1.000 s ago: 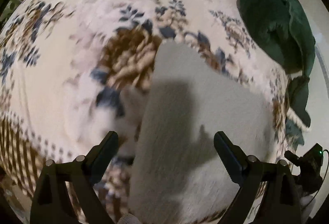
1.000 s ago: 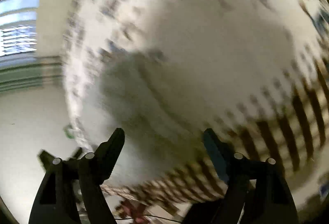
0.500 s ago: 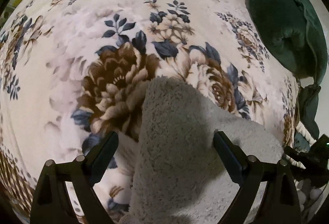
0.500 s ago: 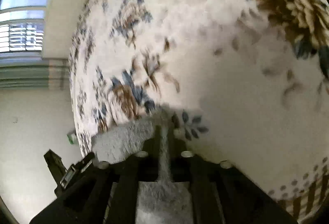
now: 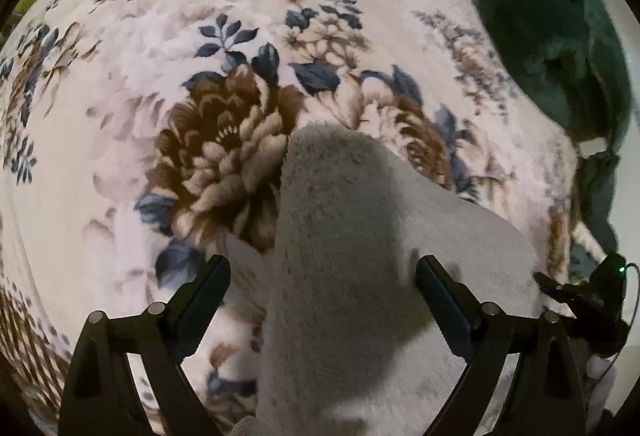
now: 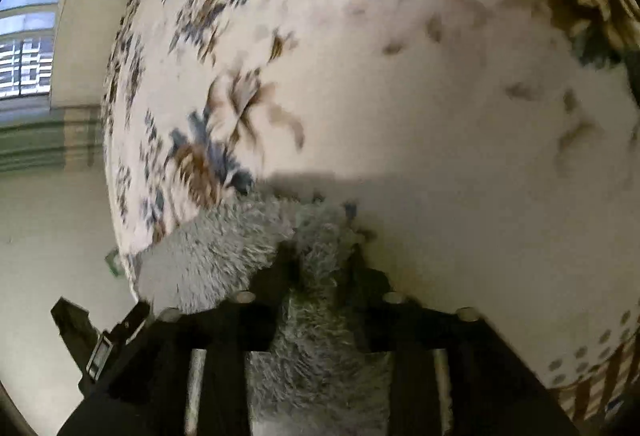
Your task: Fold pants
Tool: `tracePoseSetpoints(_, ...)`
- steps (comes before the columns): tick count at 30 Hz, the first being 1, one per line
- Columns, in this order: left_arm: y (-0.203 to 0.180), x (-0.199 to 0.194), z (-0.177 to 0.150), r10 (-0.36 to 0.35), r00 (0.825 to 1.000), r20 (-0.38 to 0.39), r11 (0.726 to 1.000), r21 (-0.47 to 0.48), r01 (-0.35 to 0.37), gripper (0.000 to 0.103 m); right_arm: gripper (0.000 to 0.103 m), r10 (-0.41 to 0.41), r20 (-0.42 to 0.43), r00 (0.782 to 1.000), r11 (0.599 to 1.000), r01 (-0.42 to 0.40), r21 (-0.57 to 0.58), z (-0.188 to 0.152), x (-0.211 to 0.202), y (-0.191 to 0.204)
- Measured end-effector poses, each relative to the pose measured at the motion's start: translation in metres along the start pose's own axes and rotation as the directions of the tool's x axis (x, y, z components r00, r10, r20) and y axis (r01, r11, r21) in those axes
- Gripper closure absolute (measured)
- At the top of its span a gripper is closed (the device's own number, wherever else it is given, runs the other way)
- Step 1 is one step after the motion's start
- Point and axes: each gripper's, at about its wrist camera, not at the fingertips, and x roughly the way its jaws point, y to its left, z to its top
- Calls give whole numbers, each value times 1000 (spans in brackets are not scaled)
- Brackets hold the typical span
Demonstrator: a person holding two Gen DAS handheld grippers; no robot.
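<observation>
The left gripper (image 5: 322,288) stands wide open above the grey fleece pants (image 5: 360,256), whose fabric lies between and ahead of its fingers, with neither seen gripping it. The right gripper (image 6: 320,256) is closed tight on a bunched fold of the pants (image 6: 224,256), which spread to its left. Beneath lies a floral blanket (image 5: 200,83); a dark green garment (image 5: 552,47) sits far ahead-right of the left gripper.
</observation>
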Motion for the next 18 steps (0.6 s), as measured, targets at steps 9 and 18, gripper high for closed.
tracePoseSetpoints(9,35,35,-60,-188,979,-81,972,-158,174,8,0,178,-239,954,978,-198,-60,-63,24,-38)
tracePoseSetpoints(18,48,32,-55,-376,926,-18,908,-206,365,60,42,323,-260,910,938,-345,-42,-76,57,-34)
